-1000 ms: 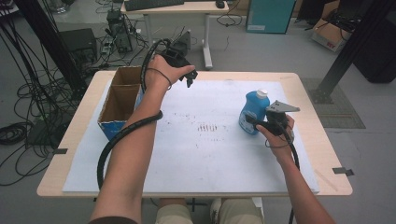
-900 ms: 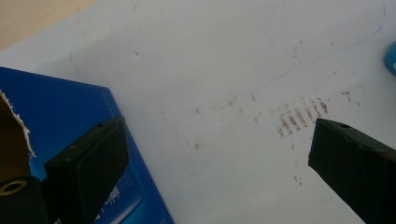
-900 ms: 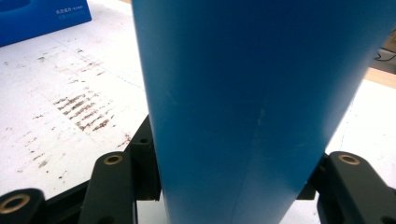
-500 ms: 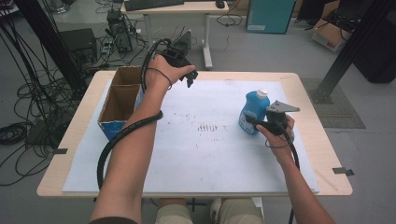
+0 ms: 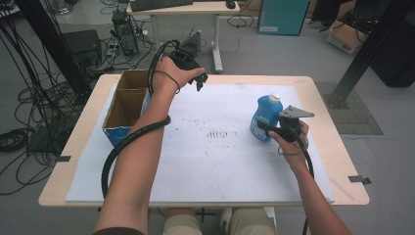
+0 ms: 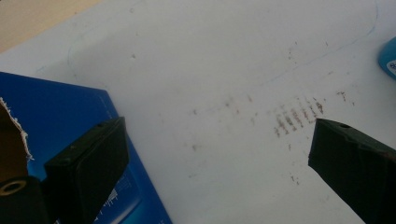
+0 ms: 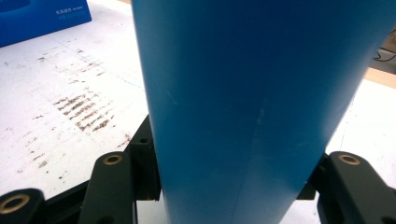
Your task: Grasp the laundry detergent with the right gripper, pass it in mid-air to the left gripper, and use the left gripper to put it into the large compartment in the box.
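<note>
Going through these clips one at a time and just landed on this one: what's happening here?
A person at a table works two handheld grippers. The right gripper is closed on a blue bottle with a white cap, standing upright on the white sheet. The left gripper is held up with its jaws wide apart and holds nothing, just beyond the open cardboard box at the table's left side. The bottle is well apart from the box.
</note>
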Available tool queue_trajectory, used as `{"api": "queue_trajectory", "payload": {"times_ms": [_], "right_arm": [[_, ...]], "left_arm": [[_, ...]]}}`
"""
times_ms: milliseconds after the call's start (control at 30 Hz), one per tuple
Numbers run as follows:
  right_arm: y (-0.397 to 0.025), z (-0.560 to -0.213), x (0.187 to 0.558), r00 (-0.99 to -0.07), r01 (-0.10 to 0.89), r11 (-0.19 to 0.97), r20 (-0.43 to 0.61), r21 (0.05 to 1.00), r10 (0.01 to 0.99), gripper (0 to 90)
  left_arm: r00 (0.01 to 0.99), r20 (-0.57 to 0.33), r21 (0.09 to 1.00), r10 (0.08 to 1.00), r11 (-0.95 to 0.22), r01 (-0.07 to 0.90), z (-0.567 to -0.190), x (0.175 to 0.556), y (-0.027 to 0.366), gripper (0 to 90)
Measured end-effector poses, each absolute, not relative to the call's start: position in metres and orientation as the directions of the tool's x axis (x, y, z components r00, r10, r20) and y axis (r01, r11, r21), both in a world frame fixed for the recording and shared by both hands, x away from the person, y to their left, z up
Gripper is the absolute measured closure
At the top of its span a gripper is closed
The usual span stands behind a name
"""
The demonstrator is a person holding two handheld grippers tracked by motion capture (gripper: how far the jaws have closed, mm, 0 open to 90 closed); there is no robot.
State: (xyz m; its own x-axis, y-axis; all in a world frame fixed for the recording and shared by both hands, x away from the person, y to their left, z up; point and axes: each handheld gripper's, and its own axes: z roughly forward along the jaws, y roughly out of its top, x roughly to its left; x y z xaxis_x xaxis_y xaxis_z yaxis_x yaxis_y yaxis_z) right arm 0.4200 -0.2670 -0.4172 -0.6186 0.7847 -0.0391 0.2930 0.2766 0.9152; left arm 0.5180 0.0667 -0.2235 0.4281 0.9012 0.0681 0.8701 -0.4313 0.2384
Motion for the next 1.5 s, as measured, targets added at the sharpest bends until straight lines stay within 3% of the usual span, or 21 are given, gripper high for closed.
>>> {"api": "queue_trajectory", "payload": {"times_ms": [1500], "right_arm": [[-0.2664, -0.4168, 0.4199, -0.615, 0.295, 0.276, -0.039, 0.915, 0.787, 43.2]], "left_arm": [[0.432, 0.057, 0.253, 0.9, -0.431, 0.866, -0.2158, 0.5126, 0.0721, 5.6]]}}
